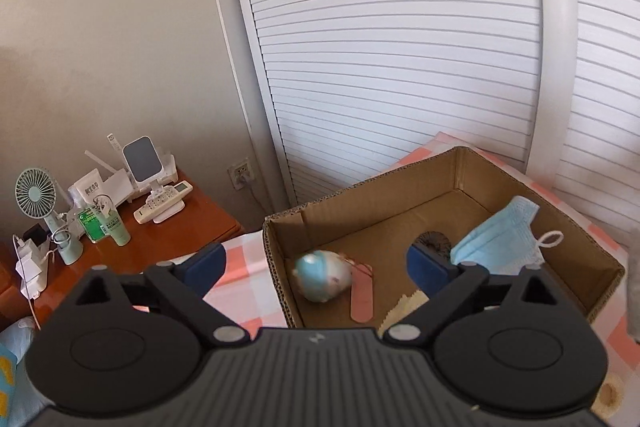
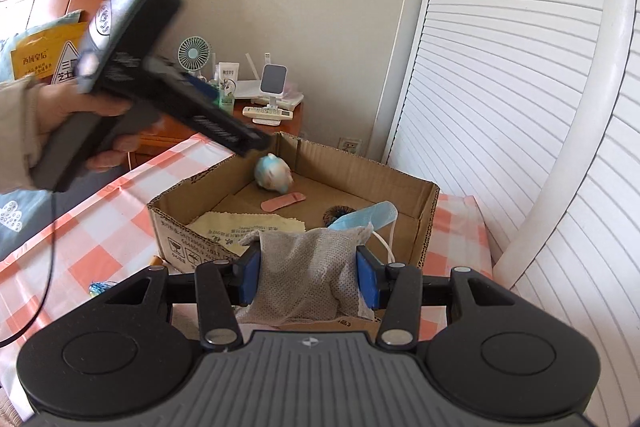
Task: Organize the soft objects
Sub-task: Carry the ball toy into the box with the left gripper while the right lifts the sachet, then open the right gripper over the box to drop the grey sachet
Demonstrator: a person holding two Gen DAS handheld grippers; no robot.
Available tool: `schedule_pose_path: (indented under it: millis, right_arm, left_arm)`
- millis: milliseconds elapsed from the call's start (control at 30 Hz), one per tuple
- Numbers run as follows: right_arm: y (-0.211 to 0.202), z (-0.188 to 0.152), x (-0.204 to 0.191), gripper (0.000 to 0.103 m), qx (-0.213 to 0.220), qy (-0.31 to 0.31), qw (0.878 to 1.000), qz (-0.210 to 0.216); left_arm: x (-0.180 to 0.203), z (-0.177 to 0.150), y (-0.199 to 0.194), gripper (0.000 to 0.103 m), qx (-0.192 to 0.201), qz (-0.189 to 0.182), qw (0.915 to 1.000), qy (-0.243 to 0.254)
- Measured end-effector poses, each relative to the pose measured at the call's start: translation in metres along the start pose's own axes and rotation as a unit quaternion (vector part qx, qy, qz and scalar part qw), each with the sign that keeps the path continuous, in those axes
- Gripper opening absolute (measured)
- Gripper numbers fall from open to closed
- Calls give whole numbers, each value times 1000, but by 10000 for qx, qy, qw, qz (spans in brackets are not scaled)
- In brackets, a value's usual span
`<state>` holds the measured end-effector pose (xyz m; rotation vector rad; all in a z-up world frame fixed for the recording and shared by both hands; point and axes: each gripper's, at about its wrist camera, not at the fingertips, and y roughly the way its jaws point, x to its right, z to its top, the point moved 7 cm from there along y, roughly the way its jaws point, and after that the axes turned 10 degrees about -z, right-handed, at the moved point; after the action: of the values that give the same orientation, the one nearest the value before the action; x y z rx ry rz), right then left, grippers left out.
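A grey perforated cloth (image 2: 308, 267), soft and crumpled, is clamped between the blue pads of the right gripper (image 2: 307, 277) just before the corrugated cardboard box (image 2: 428, 227). The left gripper (image 1: 316, 267) is spread wide, empty. Inside the box are seen one pleated blue mask (image 1: 500, 235), one round plush toy (image 1: 324, 275), one pink strip (image 1: 362, 297).

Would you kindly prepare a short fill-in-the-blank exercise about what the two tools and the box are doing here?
1. The right tool is shut on a grey mesh ____.
2. The left tool is ____, with nothing between its fingers.
3. The blue face mask lies inside the ____ box.
4. The box rests on a pink and white ____ cloth.

Missing words: cloth; open; cardboard; checked
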<state>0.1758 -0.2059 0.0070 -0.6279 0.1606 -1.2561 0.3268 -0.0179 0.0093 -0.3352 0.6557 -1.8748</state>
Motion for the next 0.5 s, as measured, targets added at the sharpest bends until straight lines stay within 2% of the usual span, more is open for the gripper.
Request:
schedule_pose_path:
  millis: [133,333,367,433,467,500]
  right_arm:
    - [11,4,5,53,-36,89,10000,19]
    - [29,21,9,54,-24,168,9998,-74]
    - [31,26,8,59,43,160,9998,-129]
    - [35,32,8,81,104,252,9994,-205]
    - [37,33,8,97,79,311,9993,-187]
    - [36,34,7,103,117,358,9991,-172]
  left_arm:
    - [10,-22,-42,102,-25,-32,10000,-40]
    - [31,-73,-97,102,-32,-212,9988,-442]
    - [34,-82,-102,102,-37,-171,9987,-470]
    - [40,-99,-108,102,-108,-56,9988,-466]
    - [42,-106,-110,102,-154,-22,9989,-444]
    - [45,-113,-111,102,-199,-8,9988,-437]
